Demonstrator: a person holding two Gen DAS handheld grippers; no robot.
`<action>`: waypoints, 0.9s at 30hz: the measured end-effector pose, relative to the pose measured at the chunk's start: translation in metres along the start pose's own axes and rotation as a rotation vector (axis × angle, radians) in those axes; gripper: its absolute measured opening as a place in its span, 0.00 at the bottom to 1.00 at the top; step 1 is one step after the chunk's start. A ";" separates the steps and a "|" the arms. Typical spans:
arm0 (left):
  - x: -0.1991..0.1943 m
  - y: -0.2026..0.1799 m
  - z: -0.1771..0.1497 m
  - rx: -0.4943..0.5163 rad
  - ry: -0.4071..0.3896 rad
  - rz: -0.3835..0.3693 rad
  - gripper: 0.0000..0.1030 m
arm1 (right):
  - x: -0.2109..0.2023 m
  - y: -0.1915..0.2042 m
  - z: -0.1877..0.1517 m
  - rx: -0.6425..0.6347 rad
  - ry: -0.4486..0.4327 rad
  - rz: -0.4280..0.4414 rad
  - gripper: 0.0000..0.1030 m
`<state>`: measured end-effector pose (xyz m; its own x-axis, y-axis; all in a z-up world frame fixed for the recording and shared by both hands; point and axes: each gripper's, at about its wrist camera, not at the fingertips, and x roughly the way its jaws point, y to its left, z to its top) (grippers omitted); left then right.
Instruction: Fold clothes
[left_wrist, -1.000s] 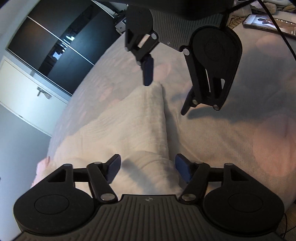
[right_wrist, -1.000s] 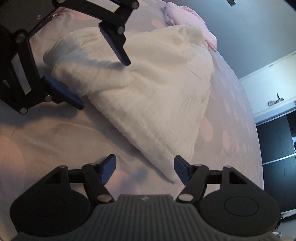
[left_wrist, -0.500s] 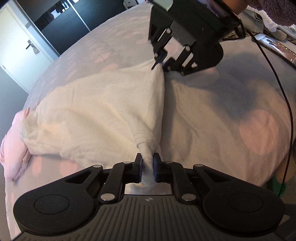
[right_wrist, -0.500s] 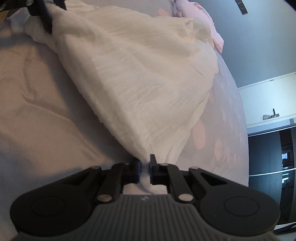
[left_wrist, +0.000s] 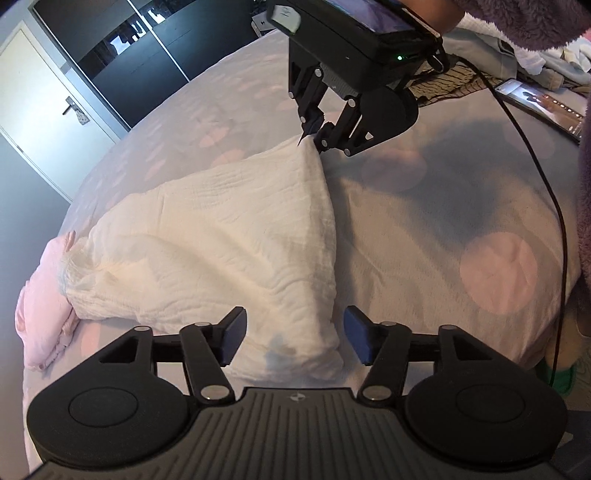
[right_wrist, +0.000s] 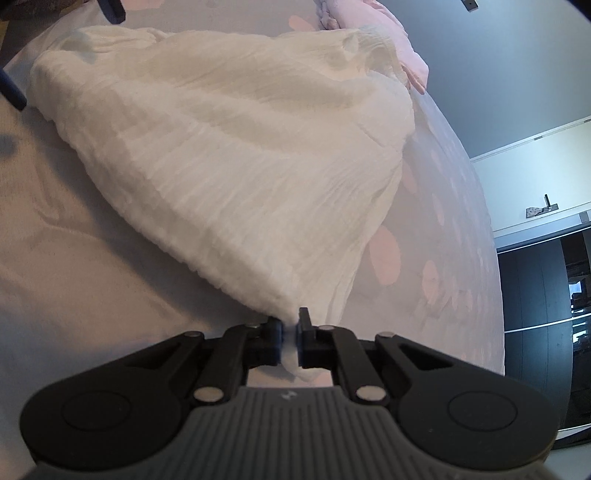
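The white garment (left_wrist: 229, 236) lay spread on the bed (left_wrist: 424, 229), its far corner pinched tight in the right hand-held gripper (right_wrist: 290, 334) while the left hand-held gripper (left_wrist: 293, 339) sat spread wide around the near corner.

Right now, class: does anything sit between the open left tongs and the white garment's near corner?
Nothing visible does. The left tongs stand open around the white garment's near corner, while the right tongs pinch the far one.
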<state>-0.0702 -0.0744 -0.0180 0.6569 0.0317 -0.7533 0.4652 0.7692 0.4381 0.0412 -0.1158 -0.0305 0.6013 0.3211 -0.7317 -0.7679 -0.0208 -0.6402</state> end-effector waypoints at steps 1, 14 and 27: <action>0.005 -0.002 0.004 0.010 0.007 0.006 0.55 | -0.002 0.000 0.000 0.002 0.000 0.000 0.08; 0.054 -0.009 0.005 0.122 0.075 0.076 0.15 | -0.005 -0.007 -0.006 0.032 -0.020 0.005 0.08; -0.039 0.021 0.013 0.052 -0.053 -0.109 0.06 | -0.092 -0.001 -0.023 0.111 0.021 0.100 0.07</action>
<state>-0.0785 -0.0683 0.0270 0.6308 -0.0850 -0.7713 0.5644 0.7324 0.3808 -0.0083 -0.1671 0.0323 0.5241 0.3030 -0.7960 -0.8432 0.0531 -0.5350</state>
